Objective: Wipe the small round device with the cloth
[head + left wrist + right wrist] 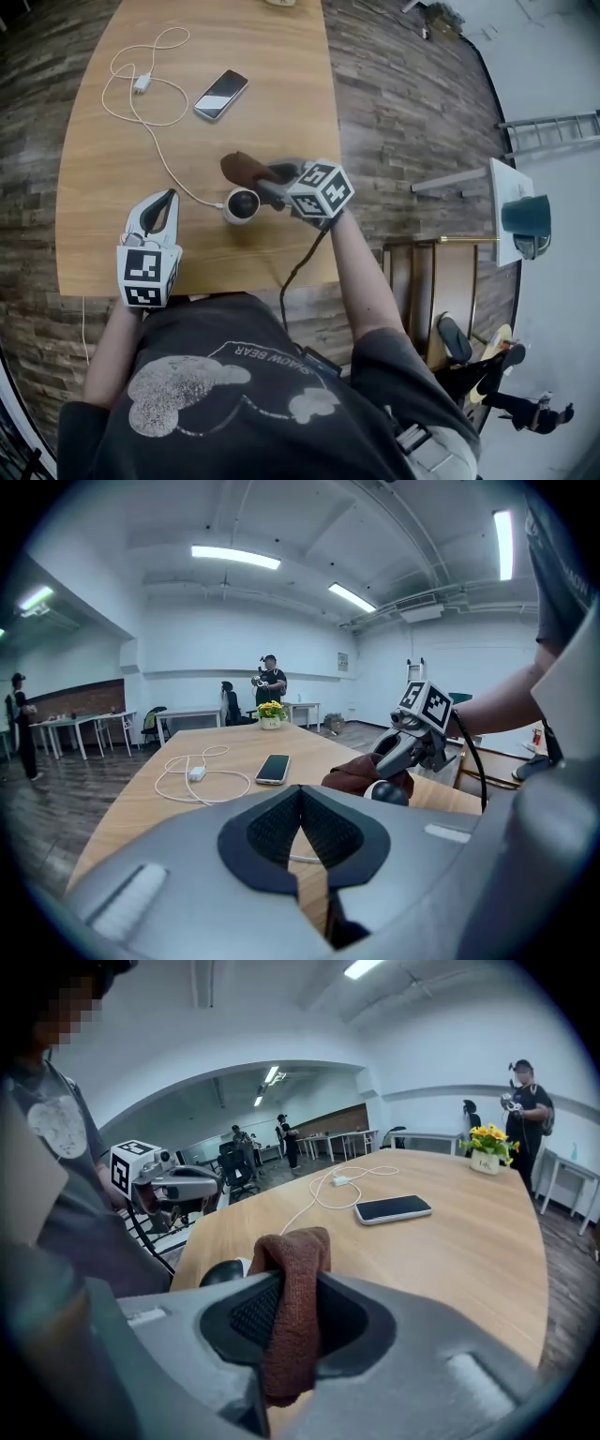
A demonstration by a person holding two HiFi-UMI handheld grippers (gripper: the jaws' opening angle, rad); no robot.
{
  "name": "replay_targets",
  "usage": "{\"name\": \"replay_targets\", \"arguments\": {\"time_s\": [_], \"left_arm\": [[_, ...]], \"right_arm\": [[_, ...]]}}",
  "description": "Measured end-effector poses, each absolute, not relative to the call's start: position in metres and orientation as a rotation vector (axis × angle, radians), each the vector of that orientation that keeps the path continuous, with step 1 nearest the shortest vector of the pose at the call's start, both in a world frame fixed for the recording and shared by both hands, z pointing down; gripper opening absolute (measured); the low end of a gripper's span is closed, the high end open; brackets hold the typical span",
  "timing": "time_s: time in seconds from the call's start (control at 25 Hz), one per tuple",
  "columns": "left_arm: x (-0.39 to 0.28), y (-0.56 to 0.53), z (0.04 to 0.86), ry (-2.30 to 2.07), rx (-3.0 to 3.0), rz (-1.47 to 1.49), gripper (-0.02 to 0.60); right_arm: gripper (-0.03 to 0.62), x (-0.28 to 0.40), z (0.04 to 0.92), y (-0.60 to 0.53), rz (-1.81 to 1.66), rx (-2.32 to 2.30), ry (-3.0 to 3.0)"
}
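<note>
Head view shows our round device [242, 204] on the table [272, 84] near its front edge. The cloth [246, 169], clamped in our right hand-held gripper [267, 185], sits just beside it. Our left hand-held gripper [169, 199] is closed and empty. We judge wiping is starting; next, rub across the top.

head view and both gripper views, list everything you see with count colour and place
table: 1, light wood, under everything
small round device: 1, white with a black dome, near edge of the table, between the grippers
cloth: 1, brown, clamped in the right gripper, at the device
phone: 1, black screen, mid table
cable with plug block: 1, white, looped at far left, running to the device
flower pot: 1, yellow flowers, far end of the table
people: several, dark clothes, standing beyond the table
left gripper: 1, grey, jaws together, empty, near left edge
right gripper: 1, grey, jaws shut on the cloth
</note>
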State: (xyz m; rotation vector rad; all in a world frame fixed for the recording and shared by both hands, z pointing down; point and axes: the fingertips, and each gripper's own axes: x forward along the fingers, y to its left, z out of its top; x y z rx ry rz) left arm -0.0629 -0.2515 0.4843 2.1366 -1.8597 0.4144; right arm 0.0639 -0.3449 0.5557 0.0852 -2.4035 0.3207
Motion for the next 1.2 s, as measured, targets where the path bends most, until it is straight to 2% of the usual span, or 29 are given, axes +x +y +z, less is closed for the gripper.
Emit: {"name": "replay_targets", "arguments": {"time_s": [0.2,0.4,0.72,0.92,1.2], "left_arm": [[-0.067,-0.250,0.493,-1.875,2.094,0.446,0.019],[-0.068,-0.249,0.503,-1.891,2.078,0.475,0.019],[-0.067,-0.246,0.508,-1.891,2.048,0.466,0.018],[-0.070,-0.251,0.503,-1.830,2.100,0.425,0.018],[-0.074,-0.250,0.495,-1.738,2.210,0.401,0.019]], "right_arm": [[0.074,0.062,0.577,-0.348,0.432,0.047,-2.390],[0.074,0.072,0.613,-0.338,0.354,0.011,-2.270],[0.074,0.080,0.613,-0.342,0.427,0.148,-2.303],[0.074,0.092,0.586,-0.349,0.451,0.412,-2.350],[0.074,0.098,0.497,-0.340,0.425,0.828,-2.534]]}}
